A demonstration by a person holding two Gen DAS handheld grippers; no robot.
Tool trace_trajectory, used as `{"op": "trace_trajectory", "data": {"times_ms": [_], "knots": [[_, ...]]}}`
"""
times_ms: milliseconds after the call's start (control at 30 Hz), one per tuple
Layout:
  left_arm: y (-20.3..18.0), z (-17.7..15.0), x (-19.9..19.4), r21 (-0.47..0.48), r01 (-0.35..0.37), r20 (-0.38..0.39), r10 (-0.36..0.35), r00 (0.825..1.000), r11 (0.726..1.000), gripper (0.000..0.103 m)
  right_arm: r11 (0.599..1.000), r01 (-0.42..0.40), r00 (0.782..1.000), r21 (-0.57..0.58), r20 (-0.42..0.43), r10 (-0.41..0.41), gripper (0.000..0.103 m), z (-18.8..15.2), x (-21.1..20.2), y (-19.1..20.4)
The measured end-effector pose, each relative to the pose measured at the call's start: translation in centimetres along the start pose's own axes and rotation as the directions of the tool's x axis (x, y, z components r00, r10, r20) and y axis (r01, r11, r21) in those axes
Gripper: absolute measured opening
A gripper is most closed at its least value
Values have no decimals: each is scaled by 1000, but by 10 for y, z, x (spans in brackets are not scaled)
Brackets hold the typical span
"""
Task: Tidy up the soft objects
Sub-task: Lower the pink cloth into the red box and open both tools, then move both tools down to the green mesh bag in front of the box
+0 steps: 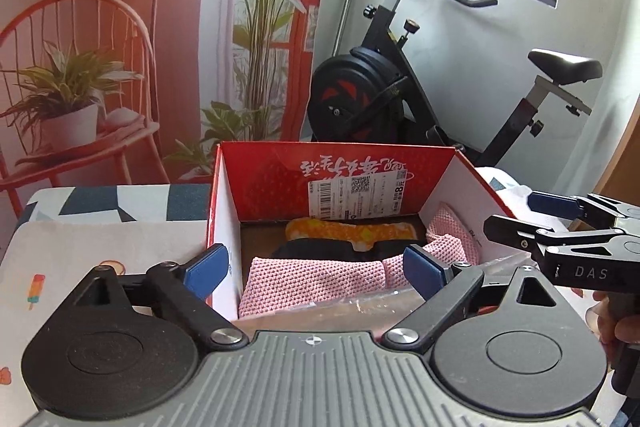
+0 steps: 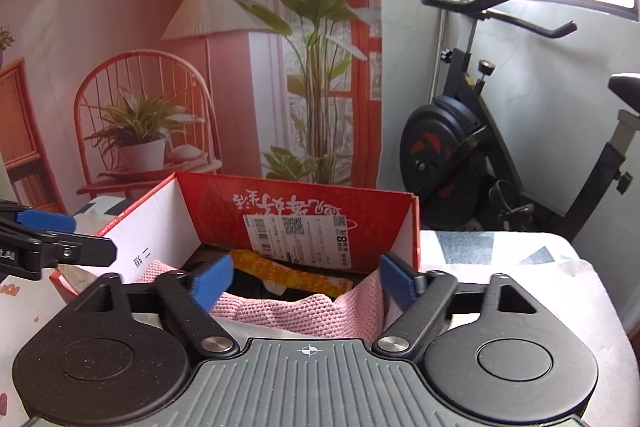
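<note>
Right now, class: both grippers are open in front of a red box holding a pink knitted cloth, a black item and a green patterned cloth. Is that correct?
One detail is wrong: the patterned cloth is orange and yellow, not green, as the left wrist view shows. The rest stands: left gripper and right gripper open, red box, pink knitted cloth, black item.

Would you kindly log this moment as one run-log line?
left gripper: open | right gripper: open | red box: holds pink knit cloth, orange item
</note>
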State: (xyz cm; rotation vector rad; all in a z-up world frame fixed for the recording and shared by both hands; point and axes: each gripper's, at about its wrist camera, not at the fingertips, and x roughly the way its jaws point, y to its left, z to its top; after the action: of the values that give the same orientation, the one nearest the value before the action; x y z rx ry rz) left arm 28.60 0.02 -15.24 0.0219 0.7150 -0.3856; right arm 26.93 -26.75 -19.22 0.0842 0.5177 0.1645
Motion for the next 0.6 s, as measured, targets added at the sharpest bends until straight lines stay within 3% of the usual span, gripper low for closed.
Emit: {"op": "trace_trajectory", "data": {"times_ms": [100,300,467,600], "knots": [[-4,-8,-16,-1,4,21,-4,1000,1000,95,999,49,996,7,69,-49,95,-8,-20,0],[-11,-36,-45,-12,11,22,-10,1000,1000,95,996,65,992,61,105,-71,95,-32,-55,-6],[-16,-64,-58,-30,21,-1,-21,1000,999,93,993,58,994,103,91,-67,94,-61,-78,-3],[-20,-88,-63,-72,29,6,-28,1000,997,86,997,26,998,69,62,-30,91,-91,-89,10]]}}
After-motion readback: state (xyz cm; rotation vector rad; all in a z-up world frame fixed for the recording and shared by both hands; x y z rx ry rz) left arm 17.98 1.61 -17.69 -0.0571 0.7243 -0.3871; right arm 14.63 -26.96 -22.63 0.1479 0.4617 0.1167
